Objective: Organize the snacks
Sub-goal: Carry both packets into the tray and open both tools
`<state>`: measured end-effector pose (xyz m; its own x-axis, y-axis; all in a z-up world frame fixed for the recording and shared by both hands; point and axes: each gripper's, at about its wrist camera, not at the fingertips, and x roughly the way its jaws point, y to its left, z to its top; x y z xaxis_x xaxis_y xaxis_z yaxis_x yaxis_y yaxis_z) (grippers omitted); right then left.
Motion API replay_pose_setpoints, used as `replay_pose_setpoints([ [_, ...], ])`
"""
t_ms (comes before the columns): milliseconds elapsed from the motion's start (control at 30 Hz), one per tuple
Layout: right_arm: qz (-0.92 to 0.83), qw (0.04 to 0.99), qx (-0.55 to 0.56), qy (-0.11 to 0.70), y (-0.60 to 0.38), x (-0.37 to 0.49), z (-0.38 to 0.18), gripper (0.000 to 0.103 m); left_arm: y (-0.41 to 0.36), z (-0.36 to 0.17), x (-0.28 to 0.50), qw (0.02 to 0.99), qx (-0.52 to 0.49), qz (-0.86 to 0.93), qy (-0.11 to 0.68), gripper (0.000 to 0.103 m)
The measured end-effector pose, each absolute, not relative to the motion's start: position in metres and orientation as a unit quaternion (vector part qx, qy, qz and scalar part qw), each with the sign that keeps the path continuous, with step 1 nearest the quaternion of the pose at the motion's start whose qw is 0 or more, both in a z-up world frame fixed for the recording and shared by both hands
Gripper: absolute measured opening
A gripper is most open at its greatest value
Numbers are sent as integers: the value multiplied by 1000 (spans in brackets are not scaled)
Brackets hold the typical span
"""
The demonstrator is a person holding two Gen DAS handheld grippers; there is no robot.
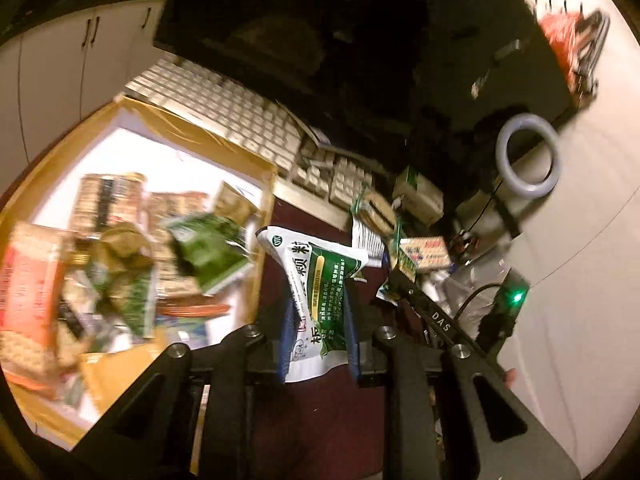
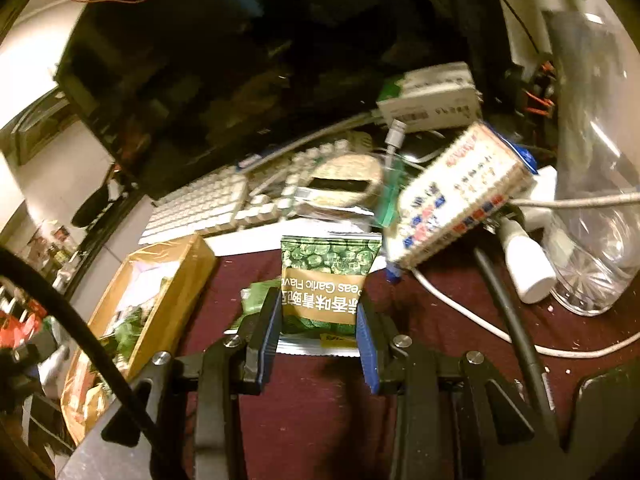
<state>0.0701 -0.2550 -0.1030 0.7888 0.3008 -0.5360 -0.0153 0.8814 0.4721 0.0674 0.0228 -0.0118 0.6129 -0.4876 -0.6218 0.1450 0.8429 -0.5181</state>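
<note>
**Two light, soft packets held, one in each gripper**

In the left wrist view, the left gripper is closed on a white and green sachet. The sachet is held by its lower part and is lifted above the dark red table cover, just beside the cardboard box. Many snack packets are already seen inside this box, but they are blurred and cannot be told apart exactly.

In the right wrist view, the right gripper is closed on a green peas packet, with the blue pads pressed on its two side edges. Whether the packet rests on the cover or is lifted a little cannot be told. The same box is seen to the left of it, near but not touching.

Both packets are judged to be light, thin and soft. The sachet is already bent and creased at the grip, so it is expected to fold and hang when it is moved. The film of both looks smooth and probably slippery. A hold on the flat sealed edge is judged safer than one on the filled middle, where the peas could be crushed or could shift under the pads. Only moderate pressure is probably needed. Nearby a keyboard, a carton and loose cables lie close, so a hanging packet could be caught on them.
</note>
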Motion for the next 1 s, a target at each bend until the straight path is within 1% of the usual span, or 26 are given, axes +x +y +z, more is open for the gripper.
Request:
replay_pose_setpoints([
  [133,140,915,220,308,-233,62,-86,35,70,-1,57,883,-237,-148,376,23],
  [267,206,917,173,296,-182,56,-54,35,107,4,61,891,-256,-110,358,23],
  [400,265,899,157,312,-137,77,-41,35,121,-4,79,888,-260,-95,368,23],
  [500,269,894,135,331,-104,104,-43,35,127,-16,98,882,-257,-87,384,23],
  [633,267,882,138,363,-76,143,-52,35,129,-28,121,876,-250,-88,404,23],
  [867,244,883,138,377,-70,154,-67,35,126,-48,160,864,-232,-69,441,24],
  [1000,248,878,151,380,-74,155,-72,37,122,-58,171,858,-228,-63,455,26],
])
